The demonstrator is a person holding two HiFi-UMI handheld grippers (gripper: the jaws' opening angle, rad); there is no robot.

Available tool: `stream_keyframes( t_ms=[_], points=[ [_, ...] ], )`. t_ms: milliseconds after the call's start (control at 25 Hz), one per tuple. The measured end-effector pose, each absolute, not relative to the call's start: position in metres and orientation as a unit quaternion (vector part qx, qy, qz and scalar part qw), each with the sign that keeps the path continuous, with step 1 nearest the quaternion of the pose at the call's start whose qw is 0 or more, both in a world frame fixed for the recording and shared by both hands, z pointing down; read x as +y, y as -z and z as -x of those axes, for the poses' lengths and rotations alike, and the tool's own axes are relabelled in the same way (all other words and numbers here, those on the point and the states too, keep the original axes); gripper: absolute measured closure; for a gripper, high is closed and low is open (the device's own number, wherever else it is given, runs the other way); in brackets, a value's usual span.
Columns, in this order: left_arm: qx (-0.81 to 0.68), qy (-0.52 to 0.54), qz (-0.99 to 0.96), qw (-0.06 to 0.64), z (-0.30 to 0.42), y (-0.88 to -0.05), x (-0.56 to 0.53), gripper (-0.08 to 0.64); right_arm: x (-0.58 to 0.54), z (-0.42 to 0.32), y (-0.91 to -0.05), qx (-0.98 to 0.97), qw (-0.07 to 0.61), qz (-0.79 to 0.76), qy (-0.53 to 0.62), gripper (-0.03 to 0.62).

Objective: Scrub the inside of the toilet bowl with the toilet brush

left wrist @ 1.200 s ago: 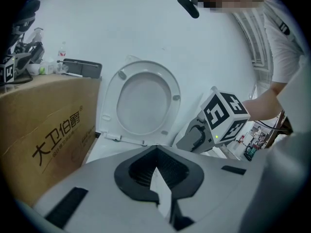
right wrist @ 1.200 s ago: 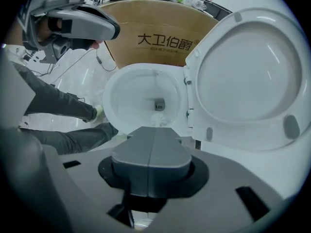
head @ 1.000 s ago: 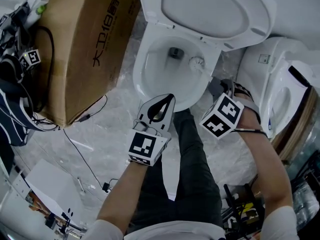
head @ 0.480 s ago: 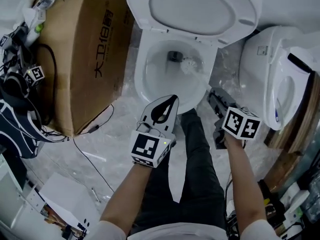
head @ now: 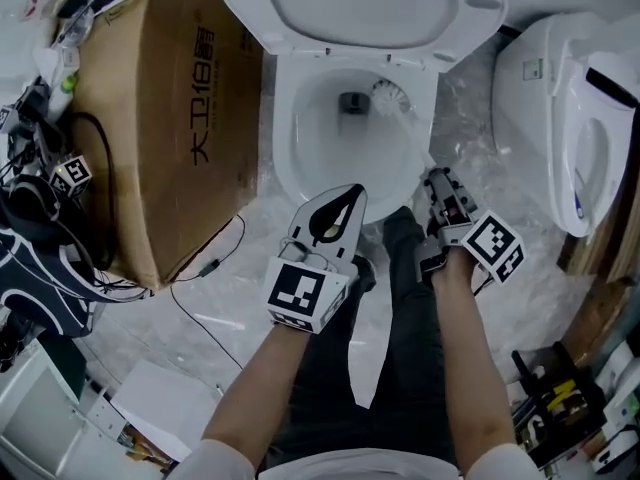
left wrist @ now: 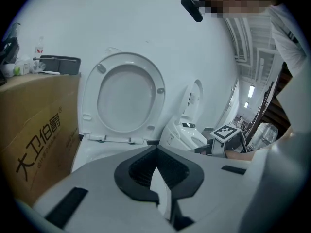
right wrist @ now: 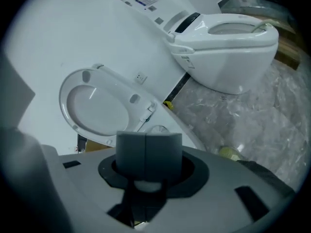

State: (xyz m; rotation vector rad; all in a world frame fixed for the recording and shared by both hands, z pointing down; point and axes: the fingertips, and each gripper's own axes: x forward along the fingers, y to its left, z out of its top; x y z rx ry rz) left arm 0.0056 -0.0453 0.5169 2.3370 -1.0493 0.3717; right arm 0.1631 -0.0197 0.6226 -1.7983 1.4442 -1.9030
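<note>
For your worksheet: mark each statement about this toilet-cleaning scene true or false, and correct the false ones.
1. The toilet's lid is raised. True.
2. The head of the toilet brush is inside the bowl. True.
3. The left claw grips the brush. False: it is shut on nothing and hangs near the bowl's front rim. The right claw is the one shut on the brush's handle.
4. The cardboard box stands to the right of the toilet in the head view. False: it stands to its left.
5. Only one toilet is in sight. False: a second toilet stands at the right edge of the head view.
</note>
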Motion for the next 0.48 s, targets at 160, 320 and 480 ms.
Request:
stream_keyframes(
  t_ms=[160,320,480],
  points=[
    [-0.384,-0.137,-0.872,0.271,-0.013,-0.524,-0.05,0.552,-0.024,-0.162,-0.632,0.474,0.105,0.599,0.637,0.433],
    [-0.38,-0.137,-0.874,0.27,-0.018,-0.53,-0.054,0.552,-0.036,-0.157,-0.638,0.476,0.124,0.586,0.644,0.433],
    [-0.384,-0.141,-0.872,0.268,-0.016,-0.533,-0.058,0.552,-0.049,-0.146,-0.646,0.492,0.13,0.556,0.657,0.433]
  ],
)
